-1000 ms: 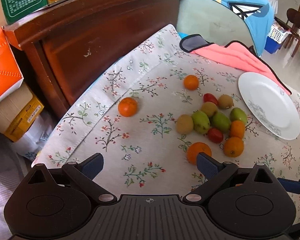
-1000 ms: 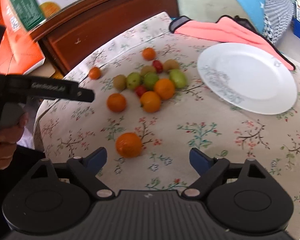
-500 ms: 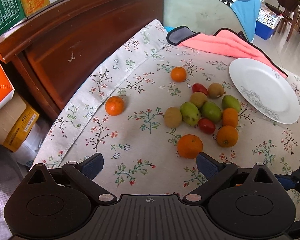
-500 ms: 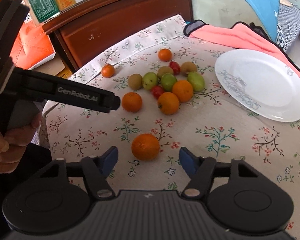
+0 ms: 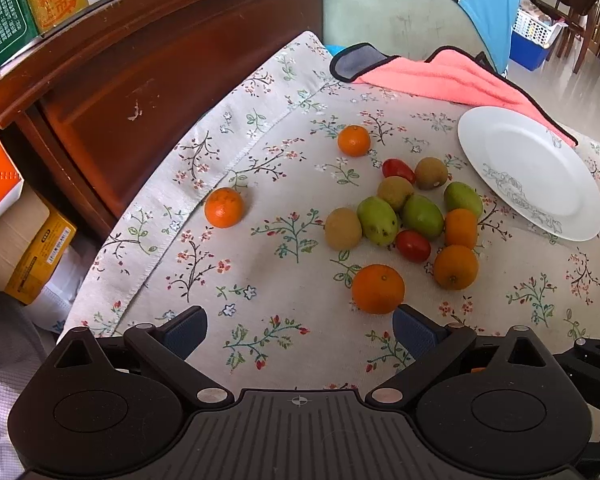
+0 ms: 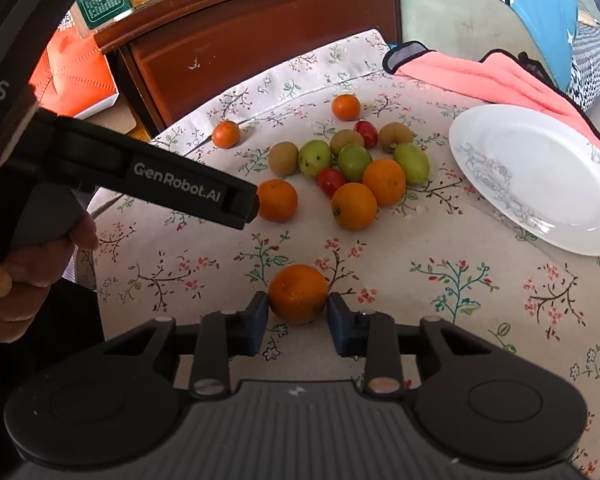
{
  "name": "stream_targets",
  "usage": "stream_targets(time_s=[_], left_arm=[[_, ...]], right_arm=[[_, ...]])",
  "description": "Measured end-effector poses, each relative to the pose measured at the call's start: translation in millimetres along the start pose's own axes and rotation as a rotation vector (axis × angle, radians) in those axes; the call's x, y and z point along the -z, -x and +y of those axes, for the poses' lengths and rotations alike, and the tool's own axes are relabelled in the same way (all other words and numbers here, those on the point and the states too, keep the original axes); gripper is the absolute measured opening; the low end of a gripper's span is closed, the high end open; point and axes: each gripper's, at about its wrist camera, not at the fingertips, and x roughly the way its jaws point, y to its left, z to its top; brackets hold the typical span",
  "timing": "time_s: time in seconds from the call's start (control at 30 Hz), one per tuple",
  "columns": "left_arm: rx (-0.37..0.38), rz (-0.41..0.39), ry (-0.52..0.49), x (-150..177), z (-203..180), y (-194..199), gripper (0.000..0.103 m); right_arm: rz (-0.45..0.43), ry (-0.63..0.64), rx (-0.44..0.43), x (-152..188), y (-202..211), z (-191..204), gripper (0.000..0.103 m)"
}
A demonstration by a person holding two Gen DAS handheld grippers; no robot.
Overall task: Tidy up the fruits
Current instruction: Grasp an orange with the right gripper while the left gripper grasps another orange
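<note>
Right wrist view: right gripper point(image 6: 298, 314) jaws closing on round dimpled orange point(image 6: 298, 293), blue pads touching or nearly touching its sides, fruit resting on floral cloth-covered table point(image 6: 440, 300). Beyond: heap of oranges, green oval fruits, brown kiwis, red tomatoes point(image 6: 348, 164); glossy white plate point(image 6: 540, 176) to right, bare. Left gripper's black body point(image 6: 172, 188) crosses view, partly masking another orange point(image 6: 278, 200).
Left wrist view: left gripper point(image 5: 300, 330) wide, nothing between pads. Coral towel point(image 5: 440, 76), dark wooden headboard point(image 5: 160, 52), cardboard boxes point(image 5: 24, 236) behind.
</note>
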Motion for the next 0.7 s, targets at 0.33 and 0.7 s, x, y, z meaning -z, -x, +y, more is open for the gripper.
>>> stream_targets(time_s=[0.33,0.7], left_arm=[[0.074,-0.030,0.027,0,6,3,0.099],[0.109,-0.047,-0.004,0,-6,-6,0.099]], right_arm=[[-0.039,-0.069,0.019,-6,8,-10,0.032],[-0.041,-0.135,0.024,-9,10,-19,0.030]])
